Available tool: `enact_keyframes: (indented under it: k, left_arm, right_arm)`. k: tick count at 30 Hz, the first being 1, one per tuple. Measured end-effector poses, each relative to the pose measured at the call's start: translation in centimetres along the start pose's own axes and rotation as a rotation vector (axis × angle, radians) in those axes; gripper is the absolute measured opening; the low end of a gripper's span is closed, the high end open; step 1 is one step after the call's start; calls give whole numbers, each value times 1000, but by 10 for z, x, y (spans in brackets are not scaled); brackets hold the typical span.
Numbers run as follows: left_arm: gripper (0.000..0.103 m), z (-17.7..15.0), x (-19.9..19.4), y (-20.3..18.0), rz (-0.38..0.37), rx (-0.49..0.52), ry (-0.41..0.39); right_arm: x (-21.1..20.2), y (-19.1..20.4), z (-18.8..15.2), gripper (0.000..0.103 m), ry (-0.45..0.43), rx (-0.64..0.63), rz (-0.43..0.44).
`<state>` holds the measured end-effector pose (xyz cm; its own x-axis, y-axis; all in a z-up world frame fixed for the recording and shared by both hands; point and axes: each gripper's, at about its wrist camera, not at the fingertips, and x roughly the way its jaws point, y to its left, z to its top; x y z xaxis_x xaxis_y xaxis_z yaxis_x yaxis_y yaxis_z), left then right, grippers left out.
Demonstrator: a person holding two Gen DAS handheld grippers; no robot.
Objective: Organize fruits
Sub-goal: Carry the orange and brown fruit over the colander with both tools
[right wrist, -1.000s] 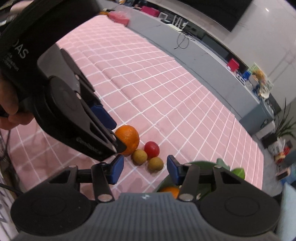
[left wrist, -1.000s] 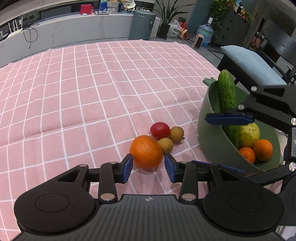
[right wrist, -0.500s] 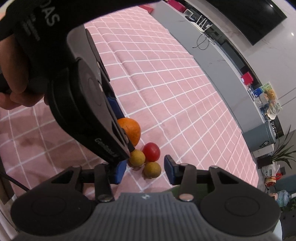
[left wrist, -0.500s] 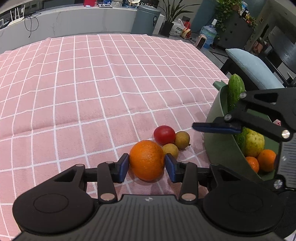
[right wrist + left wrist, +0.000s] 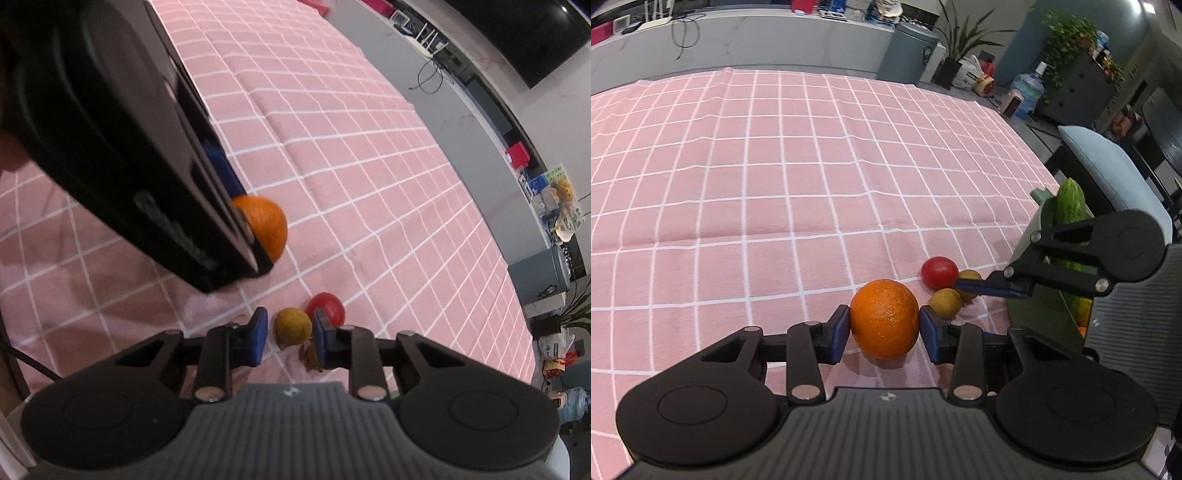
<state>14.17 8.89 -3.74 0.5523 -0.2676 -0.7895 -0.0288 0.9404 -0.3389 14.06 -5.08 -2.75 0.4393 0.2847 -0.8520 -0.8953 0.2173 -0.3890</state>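
— What has the left gripper got?

— One orange. Both blue pads press its sides, so the jaws are closed onto it, and it sits low over the pink checked cloth on the table; whether it still touches the cloth I cannot tell.

— And the right gripper?

— Partly open, straddling one small yellow-brown fruit that lies on the cloth. The right-hand pad is at its side, the left-hand pad stands a little apart, so it has no hold on it.

— Count the loose fruit for me.

— Just beside the orange: one red tomato and two small yellow-brown ones, clustered together. The second brown one sits partly behind the right gripper's finger in the left camera's view, and is mostly hidden under the jaw in the right camera's view.

— Does either camera show something the other misses?

— The left one shows the green bowl at the table's right edge, with one cucumber standing up out of it and a bit of yellow and orange fruit beneath. The right one shows none of that, but gives the left gripper's black body close up, blurred, covering half the orange.
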Motion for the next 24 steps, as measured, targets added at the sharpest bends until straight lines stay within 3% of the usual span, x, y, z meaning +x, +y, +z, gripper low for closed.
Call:
enact_keyframes:
  k: [14, 24]
  left_arm:
    - [45, -1, -1, -1, -5, 5, -8]
    - [45, -4, -14, -15, -2, 29, -28]
  right_arm:
    - [13, 3, 0, 17, 51, 26, -33]
    - [-35, 1, -6, 17, -68, 148, -77]
